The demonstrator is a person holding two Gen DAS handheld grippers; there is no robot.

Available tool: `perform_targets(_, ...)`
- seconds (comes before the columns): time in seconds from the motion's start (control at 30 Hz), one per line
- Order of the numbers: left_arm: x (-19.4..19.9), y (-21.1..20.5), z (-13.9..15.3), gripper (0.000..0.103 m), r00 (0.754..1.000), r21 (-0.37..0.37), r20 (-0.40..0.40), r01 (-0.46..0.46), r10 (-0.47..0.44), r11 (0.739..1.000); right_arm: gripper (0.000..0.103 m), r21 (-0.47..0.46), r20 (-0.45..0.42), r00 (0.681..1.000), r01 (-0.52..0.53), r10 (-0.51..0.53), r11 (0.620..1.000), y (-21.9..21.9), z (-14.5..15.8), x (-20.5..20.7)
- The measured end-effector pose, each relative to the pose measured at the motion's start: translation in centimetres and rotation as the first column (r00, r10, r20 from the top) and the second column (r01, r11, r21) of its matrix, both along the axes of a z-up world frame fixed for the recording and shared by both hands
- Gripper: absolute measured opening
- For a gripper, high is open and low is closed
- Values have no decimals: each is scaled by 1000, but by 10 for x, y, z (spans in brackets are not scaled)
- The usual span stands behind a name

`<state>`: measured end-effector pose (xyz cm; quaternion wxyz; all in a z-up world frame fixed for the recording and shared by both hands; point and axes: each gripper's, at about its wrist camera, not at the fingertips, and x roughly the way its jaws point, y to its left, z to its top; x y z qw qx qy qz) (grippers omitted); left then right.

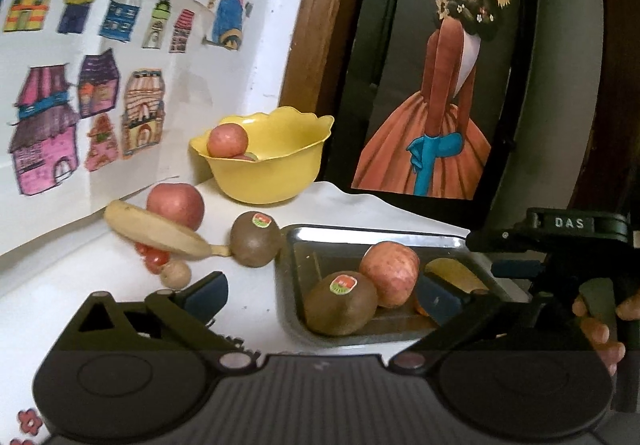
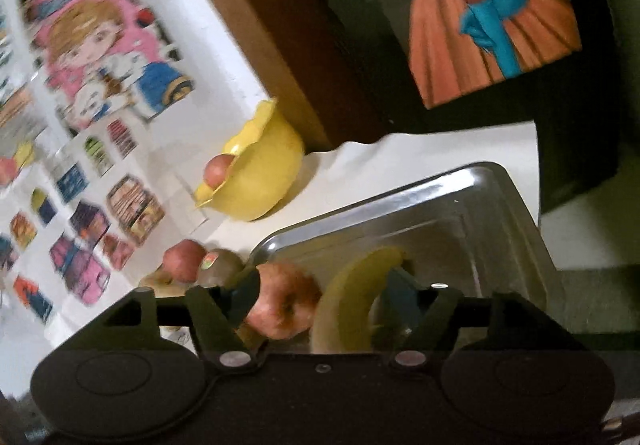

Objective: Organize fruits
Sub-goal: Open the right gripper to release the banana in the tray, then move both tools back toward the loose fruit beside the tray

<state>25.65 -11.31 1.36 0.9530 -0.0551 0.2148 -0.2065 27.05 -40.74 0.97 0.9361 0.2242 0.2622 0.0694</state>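
We hold our right tool [image 2: 318, 295] over the metal tray [image 2: 508, 205], its jaws spread around a banana [image 2: 344, 301] beside an apple [image 2: 282, 301], likely setting it down there, while our left tool [image 1: 320, 295] waits unclenched and empty.

Dim, soft light; right view motion-blurred, edges fisheye-warped.

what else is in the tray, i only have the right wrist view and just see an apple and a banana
observer: a stickered kiwi lies in the tray, touching the apple.
operator: anything big still loose on the table
observer: a second banana lies left of the tray, in front of a loose apple.
operator: left claw busy
observer: no, the left claw is open and holds nothing.
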Motion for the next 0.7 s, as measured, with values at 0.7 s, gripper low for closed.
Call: perform_targets(0.7,-94,67,19,103,996,-11,68,-55,55,998,102,-243,215,970,-61,115,968,87,43,-140)
